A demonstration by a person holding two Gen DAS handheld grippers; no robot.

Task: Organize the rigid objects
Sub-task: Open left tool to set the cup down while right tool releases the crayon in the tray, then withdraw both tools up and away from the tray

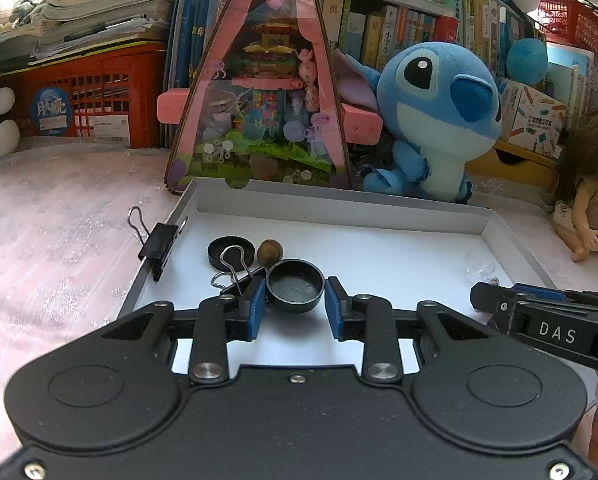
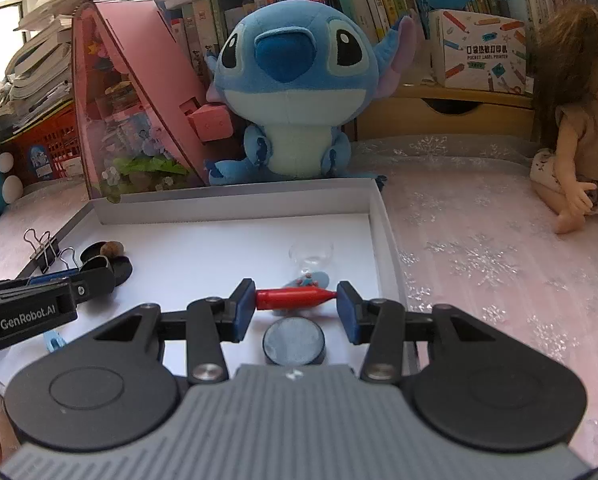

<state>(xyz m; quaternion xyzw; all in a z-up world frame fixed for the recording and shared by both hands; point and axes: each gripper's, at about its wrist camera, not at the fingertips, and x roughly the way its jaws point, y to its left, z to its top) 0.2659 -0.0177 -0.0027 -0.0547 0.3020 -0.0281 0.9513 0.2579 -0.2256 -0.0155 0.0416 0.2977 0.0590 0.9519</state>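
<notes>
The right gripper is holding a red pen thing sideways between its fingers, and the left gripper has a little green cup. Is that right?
Almost. The little cup between the left gripper's fingers is black, not green, as the left wrist view shows. The rest holds: the right gripper has the red pen thing sideways between its fingers.

Bright daylight from upper left, washed-out window glare, strong fisheye bending, dark vignetted corners.

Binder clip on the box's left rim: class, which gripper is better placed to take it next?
Probably left: the left gripper sits beside the binder clip, but holds a black cap; the right gripper holds a red marker farther away.
</notes>
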